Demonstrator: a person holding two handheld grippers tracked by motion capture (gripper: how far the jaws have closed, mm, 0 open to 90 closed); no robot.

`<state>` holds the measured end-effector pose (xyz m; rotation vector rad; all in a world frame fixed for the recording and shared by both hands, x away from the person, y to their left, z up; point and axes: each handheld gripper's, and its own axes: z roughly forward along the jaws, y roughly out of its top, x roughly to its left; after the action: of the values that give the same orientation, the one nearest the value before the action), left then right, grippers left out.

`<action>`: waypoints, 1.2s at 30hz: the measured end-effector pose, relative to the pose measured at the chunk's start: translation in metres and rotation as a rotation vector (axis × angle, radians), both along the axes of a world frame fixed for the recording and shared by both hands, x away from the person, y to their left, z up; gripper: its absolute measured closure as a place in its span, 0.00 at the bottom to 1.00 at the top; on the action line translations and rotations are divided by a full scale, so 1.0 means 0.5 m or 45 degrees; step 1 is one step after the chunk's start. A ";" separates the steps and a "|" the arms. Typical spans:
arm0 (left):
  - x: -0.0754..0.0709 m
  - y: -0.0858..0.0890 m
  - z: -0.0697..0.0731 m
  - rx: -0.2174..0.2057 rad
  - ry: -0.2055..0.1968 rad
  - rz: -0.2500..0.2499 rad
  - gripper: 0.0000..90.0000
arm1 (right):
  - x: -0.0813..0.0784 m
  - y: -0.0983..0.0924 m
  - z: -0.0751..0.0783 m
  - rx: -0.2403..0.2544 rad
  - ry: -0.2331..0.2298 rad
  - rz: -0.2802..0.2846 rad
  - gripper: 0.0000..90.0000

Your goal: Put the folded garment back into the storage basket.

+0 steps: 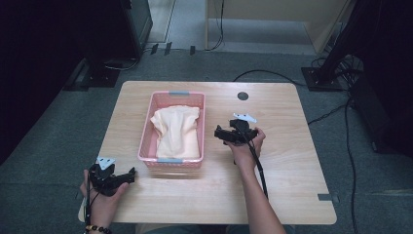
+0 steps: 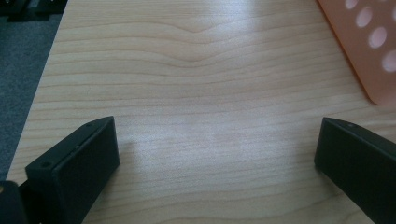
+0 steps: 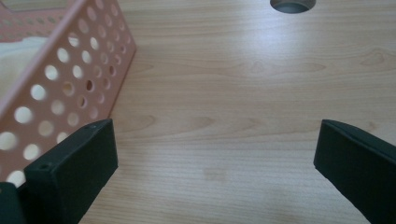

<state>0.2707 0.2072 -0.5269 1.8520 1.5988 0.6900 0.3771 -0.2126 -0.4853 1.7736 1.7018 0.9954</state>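
A pink perforated basket point(image 1: 146, 141) stands on the wooden table point(image 1: 292, 146), left of centre, and a folded pale yellow cloth point(image 1: 178, 131) lies inside it. My left gripper point(image 1: 130, 175) sits open at the table's near left corner, just in front of the basket. In the left gripper view the left gripper point(image 2: 217, 135) has only bare wood between its jaws, and the basket's corner point(image 2: 369, 51) is at the upper right. My right gripper point(image 1: 217, 132) is open just right of the basket. In the right gripper view the right gripper point(image 3: 217, 137) spans bare wood beside the basket wall point(image 3: 70, 79).
A round cable hole point(image 1: 242, 96) is in the table behind the right gripper, also seen as the hole point(image 3: 292, 4) at the top of the right gripper view. Black stands and cables point(image 1: 321, 78) stand on the grey floor around the table.
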 end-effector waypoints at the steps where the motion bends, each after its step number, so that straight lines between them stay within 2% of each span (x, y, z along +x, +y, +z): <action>1: 0.000 0.000 0.000 0.000 0.000 0.000 0.00 | -0.001 -0.004 -0.004 -0.003 0.005 -0.003 0.00; 10: 0.000 0.000 0.000 0.000 0.000 0.000 0.00 | -0.009 -0.029 -0.030 -0.045 0.025 -0.019 0.00; 15: 0.000 0.000 0.000 0.000 0.000 0.000 0.00 | -0.015 -0.039 -0.040 -0.073 0.017 -0.007 0.00; 36: 0.000 0.000 0.000 0.001 0.001 -0.001 0.00 | -0.033 -0.067 -0.088 -0.086 0.063 -0.041 0.00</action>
<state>0.2706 0.2072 -0.5269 1.8532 1.5983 0.6899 0.3603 -0.2463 -0.5293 1.7900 1.7113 0.8765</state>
